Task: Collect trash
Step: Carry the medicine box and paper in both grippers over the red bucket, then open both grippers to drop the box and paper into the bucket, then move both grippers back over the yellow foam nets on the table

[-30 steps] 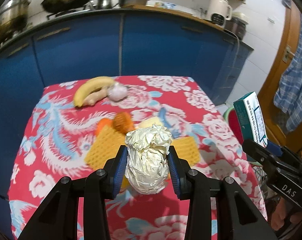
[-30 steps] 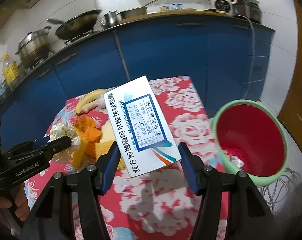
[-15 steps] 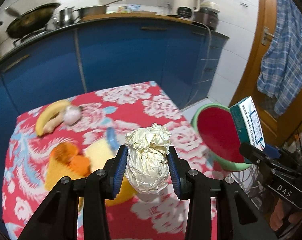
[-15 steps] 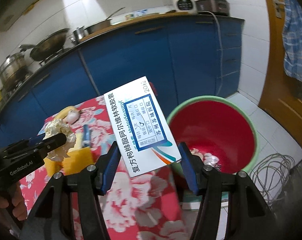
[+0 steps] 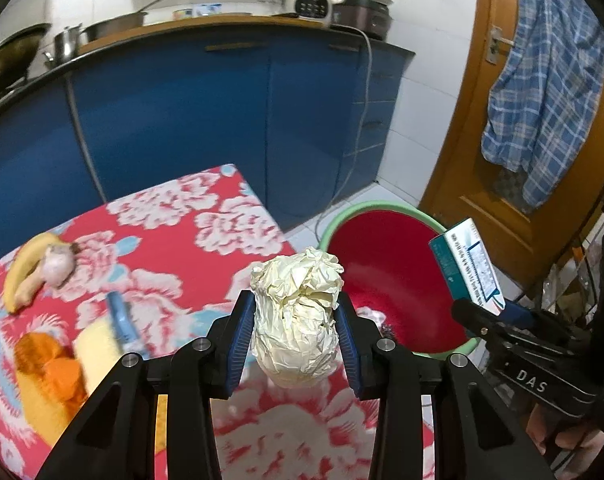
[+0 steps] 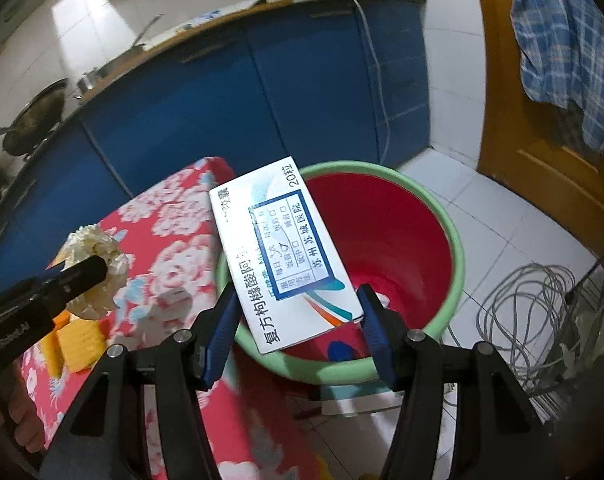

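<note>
Trash comes in two pieces, one per gripper. At the left of the left wrist view the blurred food on the desk (image 5: pixel 206 216) is hard to make out: one banana (image 5: pixel 20 270), one pale bulb (image 5: pixel 58 266), orange lumps. Centre frame, the left gripper (image 5: pixel 295 338) pinches one crumpled paper ball (image 5: pixel 296 316), cream and wrinkled, between its blue-padded fingers (image 5: pixel 240 338) above the desk's near edge. To the right stands one round bucket (image 6: pixel 456 240), red inside, green-rimmed, its base hidden. In the right wrist view, the right gripper (image 6: pixel 296 328) clamps one flat cardboard medicine box (image 6: pixel 286 256), tilted, in front of the bucket's mouth.
</note>
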`<state>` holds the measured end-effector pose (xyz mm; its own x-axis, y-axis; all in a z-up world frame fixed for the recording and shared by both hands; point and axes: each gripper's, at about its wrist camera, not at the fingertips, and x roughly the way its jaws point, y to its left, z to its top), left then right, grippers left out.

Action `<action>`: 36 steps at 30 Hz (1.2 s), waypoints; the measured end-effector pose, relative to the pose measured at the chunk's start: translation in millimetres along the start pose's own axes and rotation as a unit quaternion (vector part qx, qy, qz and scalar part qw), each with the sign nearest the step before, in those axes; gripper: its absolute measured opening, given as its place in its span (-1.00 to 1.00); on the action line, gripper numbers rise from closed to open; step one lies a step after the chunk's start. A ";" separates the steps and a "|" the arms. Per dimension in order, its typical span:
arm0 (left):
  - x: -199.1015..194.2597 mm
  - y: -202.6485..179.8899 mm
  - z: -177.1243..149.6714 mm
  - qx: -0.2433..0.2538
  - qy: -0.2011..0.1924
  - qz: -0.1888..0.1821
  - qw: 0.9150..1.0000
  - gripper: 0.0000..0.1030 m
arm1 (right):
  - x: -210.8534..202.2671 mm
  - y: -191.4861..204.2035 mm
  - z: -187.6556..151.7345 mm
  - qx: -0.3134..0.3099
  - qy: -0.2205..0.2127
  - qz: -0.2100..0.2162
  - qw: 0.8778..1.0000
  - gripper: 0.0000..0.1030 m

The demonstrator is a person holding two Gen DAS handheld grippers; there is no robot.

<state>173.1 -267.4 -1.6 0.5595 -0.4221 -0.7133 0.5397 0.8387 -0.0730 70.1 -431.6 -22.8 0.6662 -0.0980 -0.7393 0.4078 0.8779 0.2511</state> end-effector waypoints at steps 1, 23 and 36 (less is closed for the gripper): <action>3.4 -3.1 1.0 0.002 0.002 -0.002 1.000 -0.20 | 2.6 -1.6 0.5 0.001 0.002 -0.001 1.000 0.19; 50.9 -49.2 11.4 0.033 0.020 -0.035 0.999 0.14 | 12.1 -44.8 -0.5 0.050 0.006 -0.009 0.999 0.20; 15.7 -17.3 6.4 0.004 0.006 -0.017 1.000 0.14 | -3.2 -17.4 -2.4 0.032 -0.005 0.011 0.999 0.20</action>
<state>176.6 -290.7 -7.1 0.5336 -0.4454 -0.7190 0.5626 0.8216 -0.0915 59.3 -445.5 -26.3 0.6813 -0.0833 -0.7273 0.4318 0.8480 0.3074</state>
